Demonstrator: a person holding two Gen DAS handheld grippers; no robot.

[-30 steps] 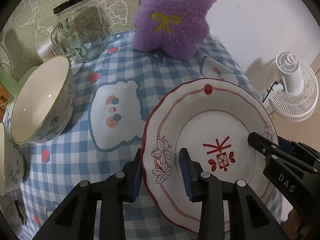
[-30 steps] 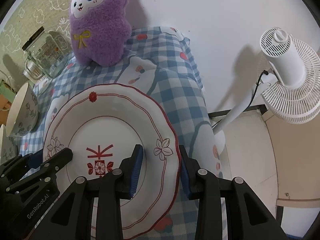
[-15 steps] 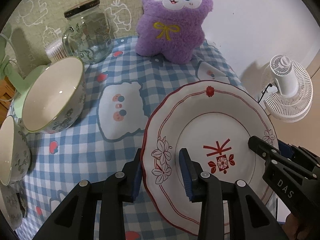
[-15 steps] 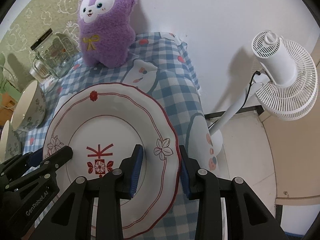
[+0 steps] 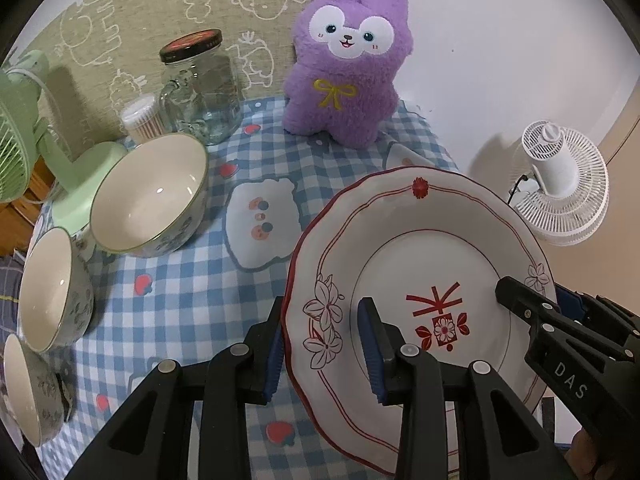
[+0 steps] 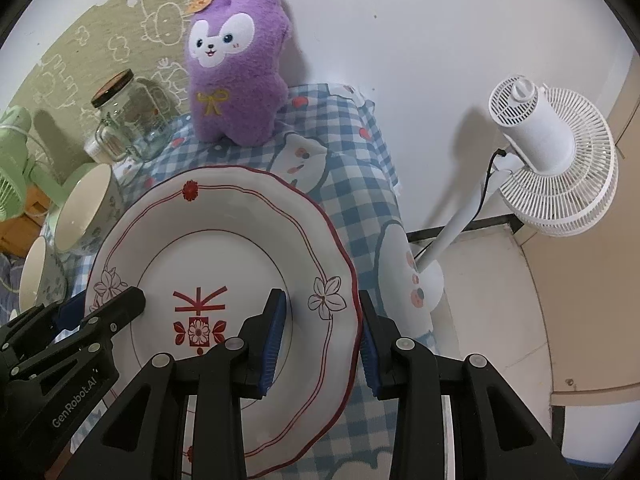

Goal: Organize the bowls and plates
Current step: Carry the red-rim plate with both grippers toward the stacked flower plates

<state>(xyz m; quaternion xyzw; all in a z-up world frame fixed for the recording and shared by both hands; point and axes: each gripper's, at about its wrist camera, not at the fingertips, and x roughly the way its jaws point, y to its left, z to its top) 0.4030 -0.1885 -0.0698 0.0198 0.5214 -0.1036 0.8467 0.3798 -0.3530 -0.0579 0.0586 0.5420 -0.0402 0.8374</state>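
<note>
A white plate (image 5: 424, 248) with a red scalloped rim and red flower marks hangs above the checked tablecloth, held from both sides. My left gripper (image 5: 322, 346) is shut on its left rim, one pad under and one on top. My right gripper (image 6: 322, 338) is shut on the plate (image 6: 224, 240) at its right rim; it shows in the left wrist view as the right gripper (image 5: 532, 312). A large cream bowl (image 5: 150, 196) stands at the left, with two smaller bowls (image 5: 50, 288) in front of it along the table's left edge.
A purple plush toy (image 5: 348, 72) and a glass jar (image 5: 200, 88) stand at the back of the table (image 5: 192, 292). A green desk fan (image 5: 24, 132) sits at the far left. A white floor fan (image 6: 548, 160) stands right of the table, by the wall.
Both grippers have risen with the plate between them. The table has dropped away, and more of the bowls, the green fan and the wall has come into view.
</note>
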